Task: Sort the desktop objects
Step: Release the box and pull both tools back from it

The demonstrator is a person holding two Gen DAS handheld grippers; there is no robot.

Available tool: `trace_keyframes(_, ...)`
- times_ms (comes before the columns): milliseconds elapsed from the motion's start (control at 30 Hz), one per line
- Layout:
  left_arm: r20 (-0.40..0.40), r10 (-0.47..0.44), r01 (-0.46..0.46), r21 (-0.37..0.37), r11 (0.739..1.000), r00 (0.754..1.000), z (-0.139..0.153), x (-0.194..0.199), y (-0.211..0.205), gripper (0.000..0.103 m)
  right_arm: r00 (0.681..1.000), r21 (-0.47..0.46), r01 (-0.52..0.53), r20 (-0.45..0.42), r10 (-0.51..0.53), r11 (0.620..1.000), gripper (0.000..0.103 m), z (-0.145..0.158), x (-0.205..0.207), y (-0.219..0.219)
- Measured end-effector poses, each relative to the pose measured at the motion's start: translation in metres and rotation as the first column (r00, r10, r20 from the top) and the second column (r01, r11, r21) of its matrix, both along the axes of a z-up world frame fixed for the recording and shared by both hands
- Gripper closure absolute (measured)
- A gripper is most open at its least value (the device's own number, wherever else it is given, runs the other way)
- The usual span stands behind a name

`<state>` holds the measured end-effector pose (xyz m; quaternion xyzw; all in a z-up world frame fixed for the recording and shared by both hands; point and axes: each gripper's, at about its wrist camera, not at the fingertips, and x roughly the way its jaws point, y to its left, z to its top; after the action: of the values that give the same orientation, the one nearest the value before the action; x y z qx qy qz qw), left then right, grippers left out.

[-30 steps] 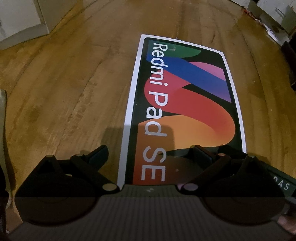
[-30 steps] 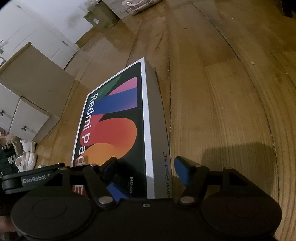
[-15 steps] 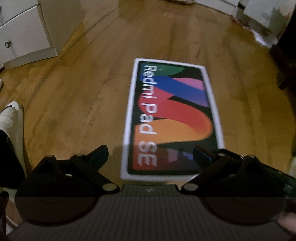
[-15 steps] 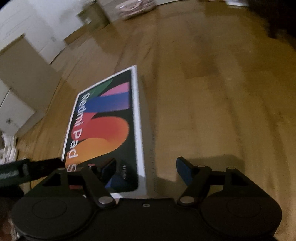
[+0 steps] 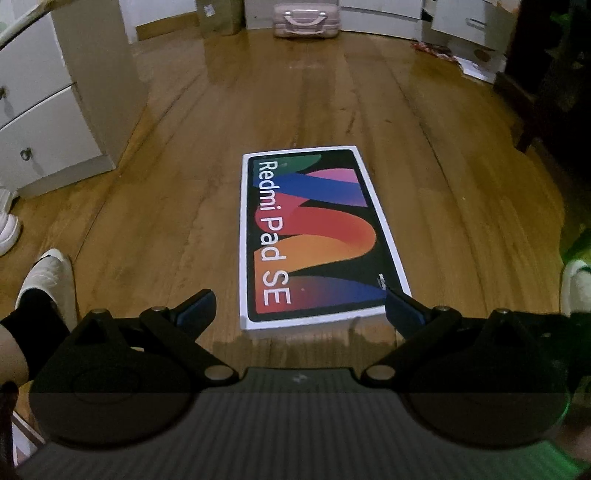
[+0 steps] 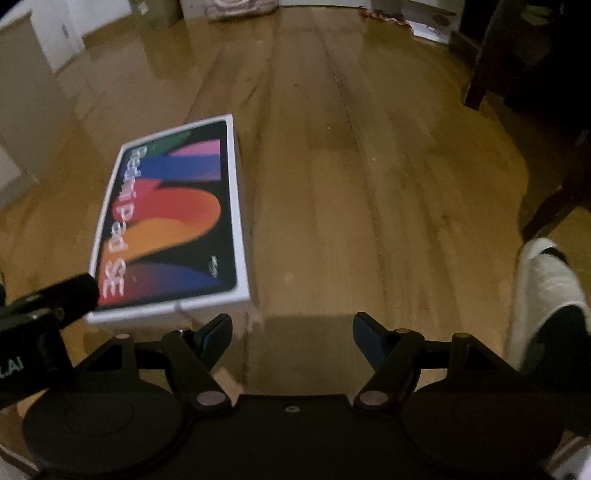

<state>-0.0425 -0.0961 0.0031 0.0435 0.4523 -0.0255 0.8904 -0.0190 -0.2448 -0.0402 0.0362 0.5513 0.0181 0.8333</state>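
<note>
My left jaws (image 5: 299,308) spread, right jaws (image 6: 291,332) opening, both empty; stiff, slick tablet box (image 5: 314,236) at twelve o'clock: I'd pinch its long edges.

Bare wooden floor (image 5: 424,166) lies open around the Redmi Pad SE box (image 5: 314,236); a white drawer cabinet (image 5: 48,122) stands left of it.

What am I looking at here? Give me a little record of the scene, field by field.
Main object: Redmi Pad SE box, lying flat, printed face up
Surface: wooden floor
Left claw: open, above the box's near end, not touching it
Right claw: jaws opening, nothing between them, box to its left
Background: pink suitcase, white drawer cabinet
Person: white slipper at the right edge
</note>
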Motion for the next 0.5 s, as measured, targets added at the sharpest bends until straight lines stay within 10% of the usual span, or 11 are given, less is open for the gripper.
trace_keyframes(300,0.065,-0.058,0.058,0.002,0.998,0.996,0.016,-0.026,-0.013,0.001,0.997,0.140,-0.009,-0.075,0.019,0.990,0.025,0.012,-0.026,-0.001)
trace_keyframes(500,0.075,-0.015,0.015,0.002,1.000,0.997,0.017,-0.032,0.001,0.000,0.996,0.017,-0.094,-0.003,0.095,0.995,0.025,0.028,-0.032,0.021)
